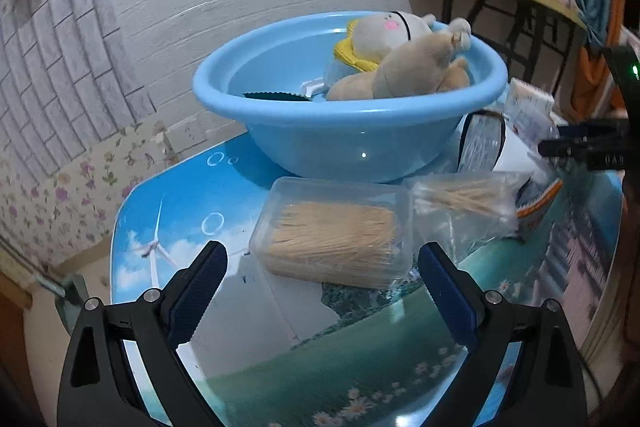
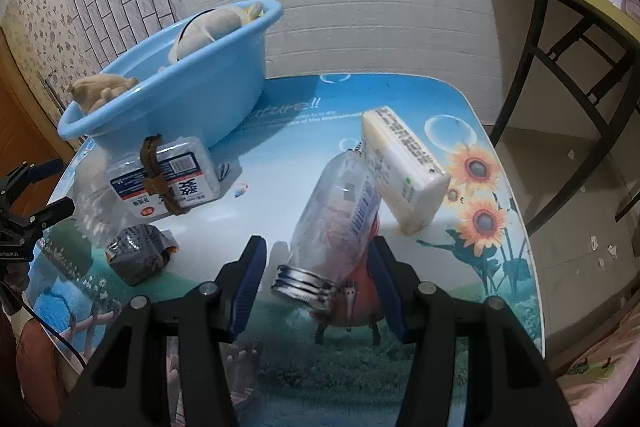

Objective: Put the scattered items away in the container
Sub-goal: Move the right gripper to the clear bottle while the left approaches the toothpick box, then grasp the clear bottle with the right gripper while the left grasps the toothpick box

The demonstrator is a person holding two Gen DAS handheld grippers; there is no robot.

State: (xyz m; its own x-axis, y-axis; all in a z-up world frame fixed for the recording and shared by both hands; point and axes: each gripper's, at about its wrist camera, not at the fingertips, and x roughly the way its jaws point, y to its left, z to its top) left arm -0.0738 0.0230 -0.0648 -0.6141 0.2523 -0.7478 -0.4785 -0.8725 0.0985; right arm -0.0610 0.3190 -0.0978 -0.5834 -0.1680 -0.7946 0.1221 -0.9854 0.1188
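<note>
Table [image 2: 400, 99] holds basin [image 2: 208, 83], bottle [image 2: 340, 211] between open right claw [image 2: 316, 287].

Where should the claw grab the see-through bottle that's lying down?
Grab the clear plastic bottle with the silver cap across its round middle, coming down from above. It lies on its side pointing along the right claw, so the open fingers already stand either side of it.

Low table [image 2: 400, 99] with a printed top of sky, bubbles and sunflowers. Blue basin [image 1: 344, 143] toward the wall side. Touching the basin's near side, a clear toothpick box [image 1: 332, 231]; just right of that box, a bag of cotton swabs [image 1: 464, 203]. Well right of the basin: a clear jar [image 2: 336, 219] on its side, a tissue pack [image 2: 404, 167] leaning against it.
</note>
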